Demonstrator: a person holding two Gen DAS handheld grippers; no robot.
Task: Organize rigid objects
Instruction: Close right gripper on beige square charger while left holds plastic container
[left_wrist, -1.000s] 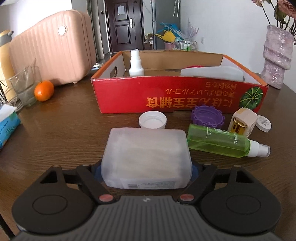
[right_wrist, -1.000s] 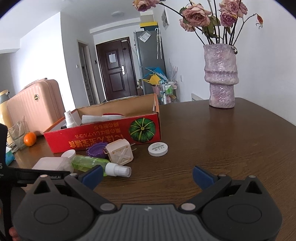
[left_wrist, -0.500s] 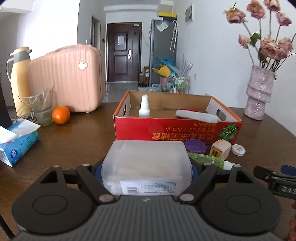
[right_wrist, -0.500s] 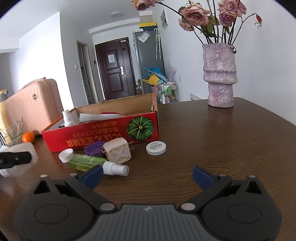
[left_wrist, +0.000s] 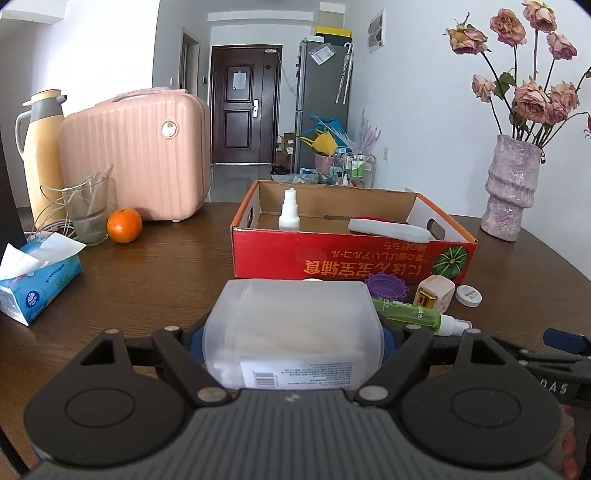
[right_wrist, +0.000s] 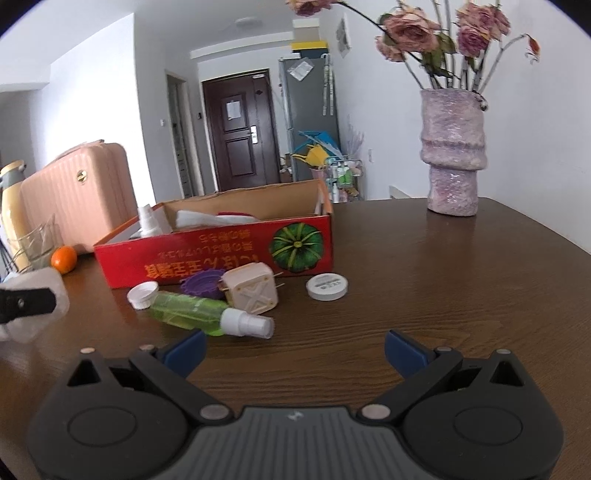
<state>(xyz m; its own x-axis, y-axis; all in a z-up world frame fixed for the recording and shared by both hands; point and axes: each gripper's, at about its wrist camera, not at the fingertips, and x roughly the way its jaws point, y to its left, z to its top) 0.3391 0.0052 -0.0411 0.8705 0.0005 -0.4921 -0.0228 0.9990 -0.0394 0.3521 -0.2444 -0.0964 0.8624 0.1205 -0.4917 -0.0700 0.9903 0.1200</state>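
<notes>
While the left gripper (left_wrist: 291, 338) is clamping a frosted box (left_wrist: 293, 332) w/ barcode label above the counter (left_wrist: 147, 288), the right gripper (right_wrist: 293, 345) is hanging w/ fingers spread, empty. Red carton (left_wrist: 351, 260) w/ upside-down yellow script is sitting ahead; green spray bottle (right_wrist: 207, 314) is lying just before it.

The left claw (left_wrist: 291, 338) is gripping a frosted plastic box (left_wrist: 293, 332) between its blue-padded fingers (left_wrist: 195, 339), holding it level and clear of the desk (left_wrist: 147, 288). The right claw (right_wrist: 293, 345) is hovering low over the desk with its fingers (right_wrist: 404, 347) spread wide, carrying nothing.
</notes>
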